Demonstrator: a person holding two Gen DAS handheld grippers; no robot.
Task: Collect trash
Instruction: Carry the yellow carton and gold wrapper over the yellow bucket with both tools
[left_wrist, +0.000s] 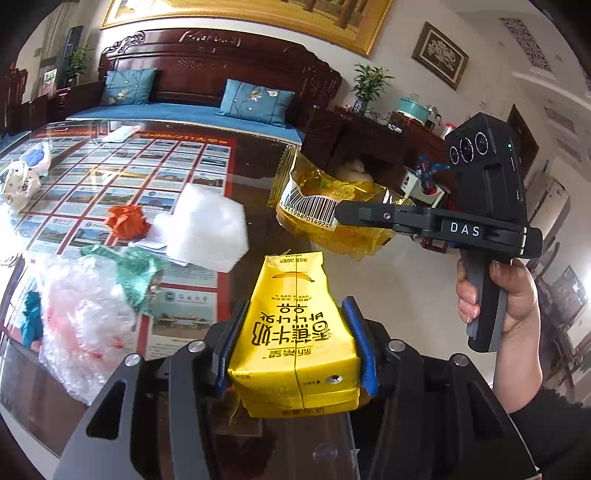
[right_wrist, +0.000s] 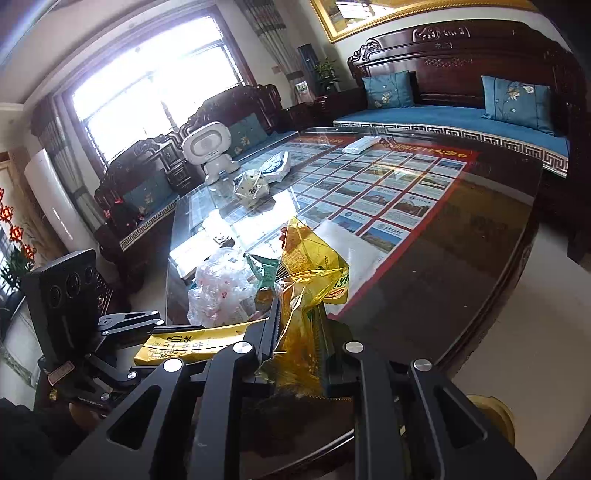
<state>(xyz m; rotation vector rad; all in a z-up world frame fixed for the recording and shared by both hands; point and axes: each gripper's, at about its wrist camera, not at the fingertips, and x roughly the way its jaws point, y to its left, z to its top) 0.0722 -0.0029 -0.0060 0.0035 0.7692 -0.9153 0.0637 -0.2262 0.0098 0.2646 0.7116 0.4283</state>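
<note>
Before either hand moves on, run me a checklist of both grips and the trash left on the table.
1. Left claw clamped on the yellow milk carton: ok.
2. Right claw pinching the yellow wrapper: ok.
3. Carton and wrapper lifted off the glass table: ok.
4. Table cleared of trash: not ok; orange paper ball, white foam, green bag and clear plastic bag remain.
5. Trash bin in sight: cannot tell.
</note>
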